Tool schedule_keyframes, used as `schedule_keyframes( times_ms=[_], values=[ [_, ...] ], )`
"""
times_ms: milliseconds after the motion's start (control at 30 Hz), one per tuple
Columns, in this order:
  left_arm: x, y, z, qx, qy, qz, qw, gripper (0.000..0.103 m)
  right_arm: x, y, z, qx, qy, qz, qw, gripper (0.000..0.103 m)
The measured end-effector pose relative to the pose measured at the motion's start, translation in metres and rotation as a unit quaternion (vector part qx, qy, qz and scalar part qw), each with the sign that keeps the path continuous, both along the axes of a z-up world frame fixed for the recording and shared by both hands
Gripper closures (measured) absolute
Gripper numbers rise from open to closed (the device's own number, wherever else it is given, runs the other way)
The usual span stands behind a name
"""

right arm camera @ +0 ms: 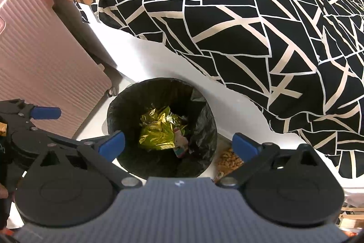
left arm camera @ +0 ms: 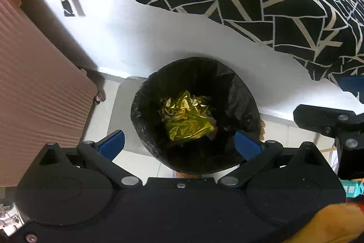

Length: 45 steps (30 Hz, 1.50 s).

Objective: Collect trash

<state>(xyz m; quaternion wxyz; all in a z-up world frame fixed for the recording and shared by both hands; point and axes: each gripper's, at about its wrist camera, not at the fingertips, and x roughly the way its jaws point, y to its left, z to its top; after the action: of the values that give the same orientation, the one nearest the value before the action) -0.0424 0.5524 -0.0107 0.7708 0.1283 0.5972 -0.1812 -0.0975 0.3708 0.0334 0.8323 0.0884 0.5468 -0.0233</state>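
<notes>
- Between and just ahead of the left gripper [left arm camera: 179,144] fingers: trash bin [left arm camera: 145,92] with black liner, seen from above; gold foil wrapper [left arm camera: 186,116] lies inside with other scraps.
- Left gripper fingers spread wide, released, nothing between the blue pads [left arm camera: 112,144].
- Right gripper [right arm camera: 179,145] likewise spread, empty; bin mouth sits between its fingers, a bit toward the left pad.
- Beside the right finger of the right gripper: packet of nuts [right arm camera: 228,159] on the floor, touching or just beside the bin, can't tell which.
- Left of the fingers: pink suitcase [right arm camera: 41,56].
- Beyond the fingertips: bed with black-and-white quilt [right arm camera: 227,15].
</notes>
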Motion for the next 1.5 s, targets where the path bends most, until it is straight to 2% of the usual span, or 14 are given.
schedule_keyframes(
  times_ms=[867,1267,1500],
  values=[
    [-0.0040,-0.0022,0.0037,0.000,-0.006,-0.009,0.9999,0.000,-0.0044,0.0015,0.0029,-0.002,-0.003,0.003,1.000,0.000],
    [-0.0023,-0.0017,0.0036,-0.001,-0.008,-0.014,0.9999,0.000,-0.0057,0.0046,0.0039,-0.018,-0.002,0.025,1.000,0.000],
    [-0.0024,-0.0024,0.0055,-0.001,-0.010,-0.018,0.9998,0.000,-0.0068,0.0012,0.0022,-0.014,0.001,0.016,1.000,0.000]
  ],
)
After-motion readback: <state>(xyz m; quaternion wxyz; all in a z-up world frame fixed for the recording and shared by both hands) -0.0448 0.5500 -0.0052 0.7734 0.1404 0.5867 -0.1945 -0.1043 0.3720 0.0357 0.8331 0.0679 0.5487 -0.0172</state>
